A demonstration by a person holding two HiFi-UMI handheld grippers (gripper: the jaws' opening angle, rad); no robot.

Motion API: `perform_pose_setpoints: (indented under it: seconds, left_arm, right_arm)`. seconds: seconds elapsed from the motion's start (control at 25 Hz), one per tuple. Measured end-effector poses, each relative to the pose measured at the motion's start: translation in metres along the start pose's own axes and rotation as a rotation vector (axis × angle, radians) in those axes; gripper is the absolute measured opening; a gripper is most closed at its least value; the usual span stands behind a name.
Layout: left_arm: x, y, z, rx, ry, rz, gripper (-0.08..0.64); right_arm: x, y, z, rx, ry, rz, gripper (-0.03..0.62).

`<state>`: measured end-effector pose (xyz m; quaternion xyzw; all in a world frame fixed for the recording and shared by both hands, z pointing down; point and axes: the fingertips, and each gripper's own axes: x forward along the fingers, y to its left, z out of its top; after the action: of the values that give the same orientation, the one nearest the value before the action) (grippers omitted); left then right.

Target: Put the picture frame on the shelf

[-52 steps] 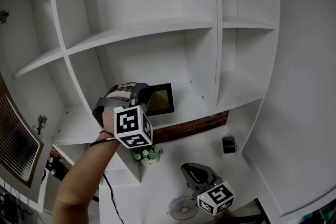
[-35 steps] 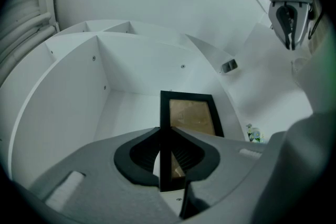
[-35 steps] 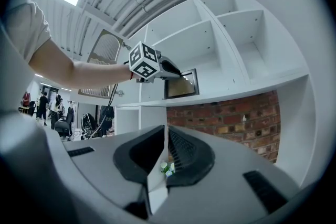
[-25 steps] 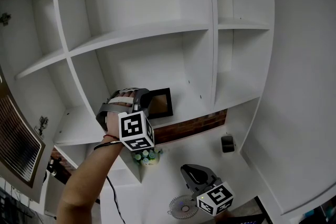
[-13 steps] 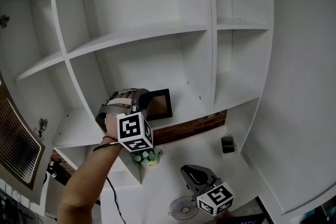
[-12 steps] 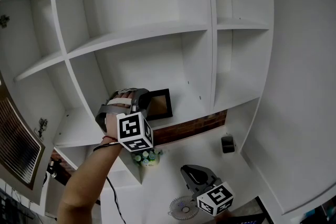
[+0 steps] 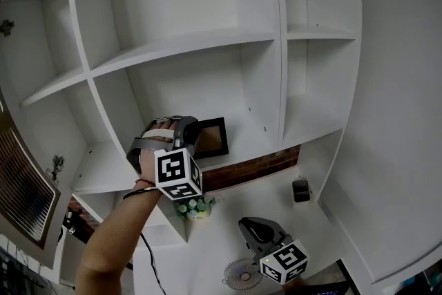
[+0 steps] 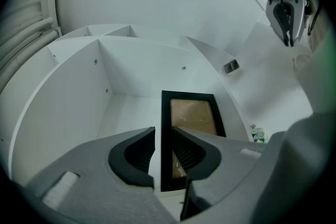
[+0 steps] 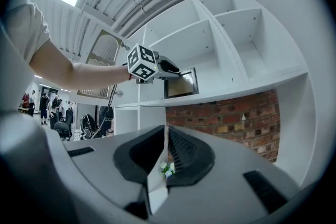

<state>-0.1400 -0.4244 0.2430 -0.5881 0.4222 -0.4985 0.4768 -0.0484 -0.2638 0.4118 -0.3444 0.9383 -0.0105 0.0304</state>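
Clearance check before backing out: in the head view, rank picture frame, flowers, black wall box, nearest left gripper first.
1. Picture frame, between the jaws of the left gripper, just opened.
2. Flowers, below it.
3. Black wall box, lower right.

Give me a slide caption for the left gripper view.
Left gripper, jaws just opening around the black picture frame standing on the white shelf.

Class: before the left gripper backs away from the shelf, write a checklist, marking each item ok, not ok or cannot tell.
1. The picture frame sits on the shelf: ok.
2. The left gripper has let go: its jaws have just been opening with the frame between them, and a gap shows on one side. Fully free: cannot tell.
3. Frame stands unsupported: cannot tell.
4. Nothing else beside the frame to bump: ok.
5. The right gripper is well below the shelf: ok.
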Motion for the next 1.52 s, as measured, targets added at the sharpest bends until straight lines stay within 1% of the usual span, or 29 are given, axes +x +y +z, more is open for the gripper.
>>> perform_pose_setpoints:
  seconds: [0.36,0.68,1.52]
  left_arm:
    - [-0.002,0.003,0.003,0.013,-0.012,0.022,0.122]
    - [-0.004,0.003,0.004,0.013,-0.017,0.021,0.141]
    - [-0.014,0.001,0.009,0.005,-0.027,0.025,0.152]
  right_arm:
    - [0.002,-0.003,0.0,0.004,-0.005,-0.002,0.02]
    - [0.005,-0.003,0.001,0.005,-0.006,0.005,0.02]
    - [0.008,-0.001,0.001,0.007,-0.008,0.029,0.02]
